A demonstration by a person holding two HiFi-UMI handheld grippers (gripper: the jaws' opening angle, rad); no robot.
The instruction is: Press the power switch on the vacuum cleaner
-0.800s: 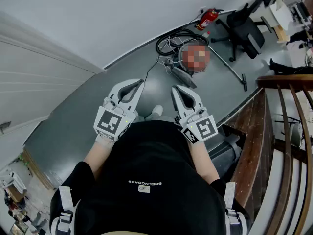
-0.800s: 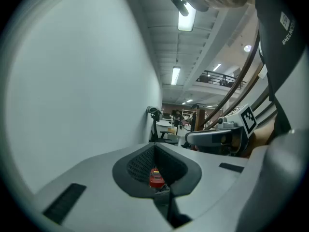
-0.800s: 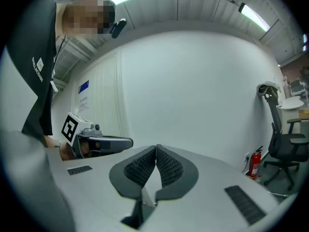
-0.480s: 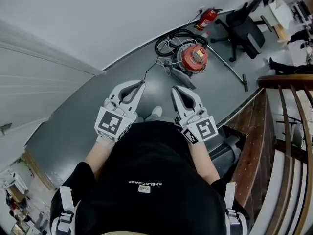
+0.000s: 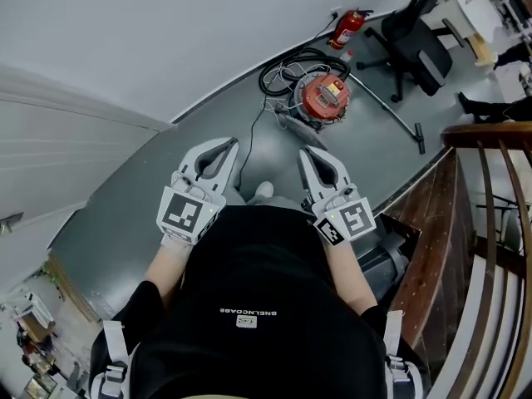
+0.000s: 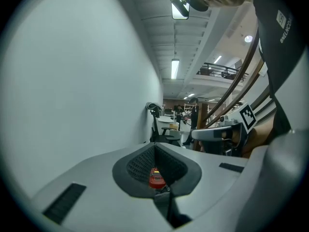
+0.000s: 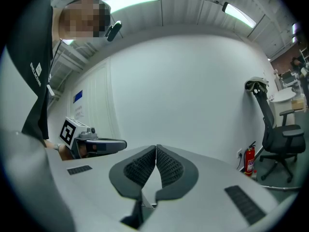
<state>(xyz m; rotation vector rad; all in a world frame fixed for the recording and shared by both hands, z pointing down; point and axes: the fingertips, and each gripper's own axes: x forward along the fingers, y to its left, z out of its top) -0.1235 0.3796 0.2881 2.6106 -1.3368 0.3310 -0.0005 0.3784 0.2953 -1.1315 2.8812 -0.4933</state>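
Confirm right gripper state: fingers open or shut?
Shut. The white right gripper has its dark ribbed fingers touching at the tips, with nothing between them.

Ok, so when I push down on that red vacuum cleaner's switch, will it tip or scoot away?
Probably not tip: the vacuum cleaner is a squat round drum sitting low on the floor. A sideways shove might slide it, since the floor looks smooth. The coiled hose looks floppy and would likely drag along.
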